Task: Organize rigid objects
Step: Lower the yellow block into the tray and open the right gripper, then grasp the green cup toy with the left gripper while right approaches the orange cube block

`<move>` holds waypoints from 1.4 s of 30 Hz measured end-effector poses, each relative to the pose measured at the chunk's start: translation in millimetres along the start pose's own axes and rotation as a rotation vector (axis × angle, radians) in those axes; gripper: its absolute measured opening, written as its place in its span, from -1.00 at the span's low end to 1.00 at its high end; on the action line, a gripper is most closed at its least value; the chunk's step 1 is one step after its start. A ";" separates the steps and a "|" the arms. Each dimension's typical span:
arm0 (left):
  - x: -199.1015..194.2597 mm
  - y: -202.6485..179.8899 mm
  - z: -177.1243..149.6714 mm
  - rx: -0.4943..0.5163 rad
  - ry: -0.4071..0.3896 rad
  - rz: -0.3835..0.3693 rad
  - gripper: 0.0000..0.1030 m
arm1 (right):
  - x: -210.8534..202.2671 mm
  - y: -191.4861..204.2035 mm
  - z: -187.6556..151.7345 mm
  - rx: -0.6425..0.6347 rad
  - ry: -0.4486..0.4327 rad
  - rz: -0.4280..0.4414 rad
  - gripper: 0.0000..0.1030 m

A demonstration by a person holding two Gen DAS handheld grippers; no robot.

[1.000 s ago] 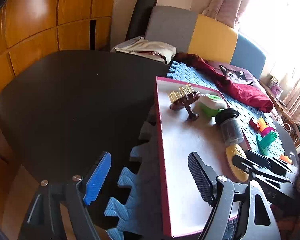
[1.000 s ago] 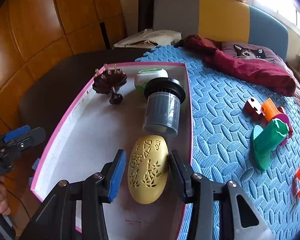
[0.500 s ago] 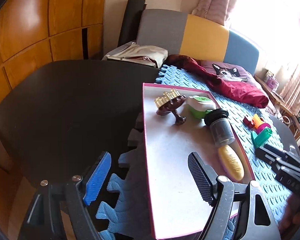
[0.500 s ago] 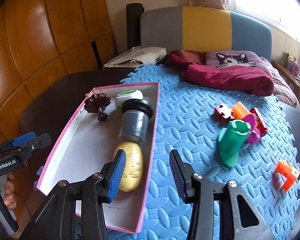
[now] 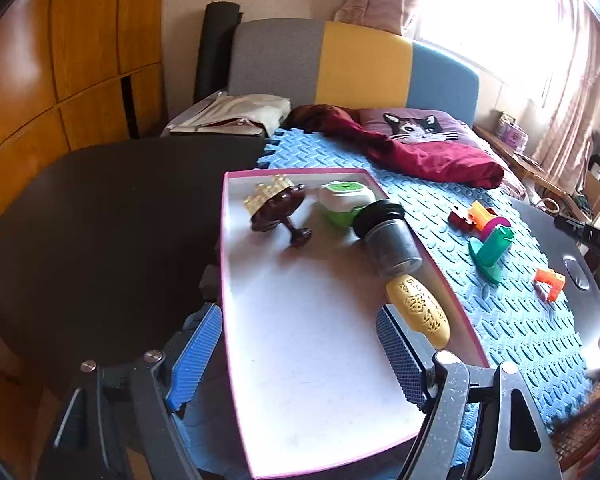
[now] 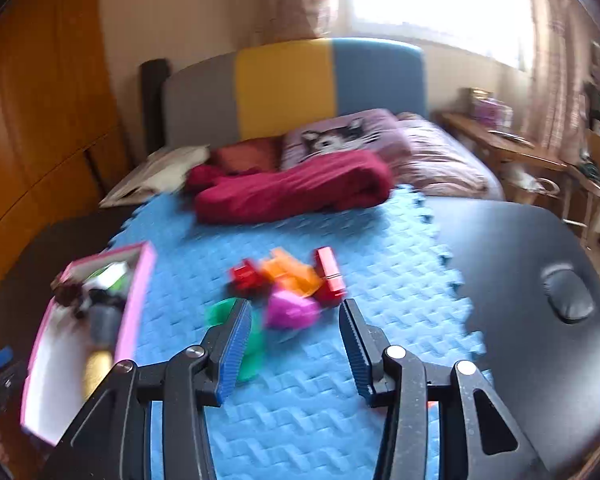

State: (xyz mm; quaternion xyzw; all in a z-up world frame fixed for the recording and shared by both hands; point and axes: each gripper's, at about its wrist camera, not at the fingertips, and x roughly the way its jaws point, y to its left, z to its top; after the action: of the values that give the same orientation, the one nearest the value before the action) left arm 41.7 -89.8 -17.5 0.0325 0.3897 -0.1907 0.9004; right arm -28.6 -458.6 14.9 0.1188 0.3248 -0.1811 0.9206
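Pink-rimmed, the shallow white tray (image 5: 300,360) fills our left wrist view, our left gripper (image 5: 298,354) straddling its near edge, jaws wide and empty. At one o'clock lies the yellow perforated oval case (image 5: 418,310), touching a dark lidded jar (image 5: 392,240).

Our right wrist view blurs: our right gripper (image 6: 294,344) hangs part-open, empty, above the blue foam mat (image 6: 300,420); bright plastic toy pieces (image 6: 292,284) cluster at twelve o'clock.

No legible text, label, brand or number on anything in either view.
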 end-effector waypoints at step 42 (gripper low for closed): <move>124.6 -226.3 52.6 0.279 0.112 -0.255 0.32 | 30.2 -113.5 -14.1 0.497 0.089 0.021 -0.09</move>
State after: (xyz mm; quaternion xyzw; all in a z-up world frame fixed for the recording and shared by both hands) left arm 72.2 -349.7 -49.6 0.1179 0.4100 -0.3533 0.8326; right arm -61.2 -564.5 -26.6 0.3526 0.3093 -0.2403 0.8499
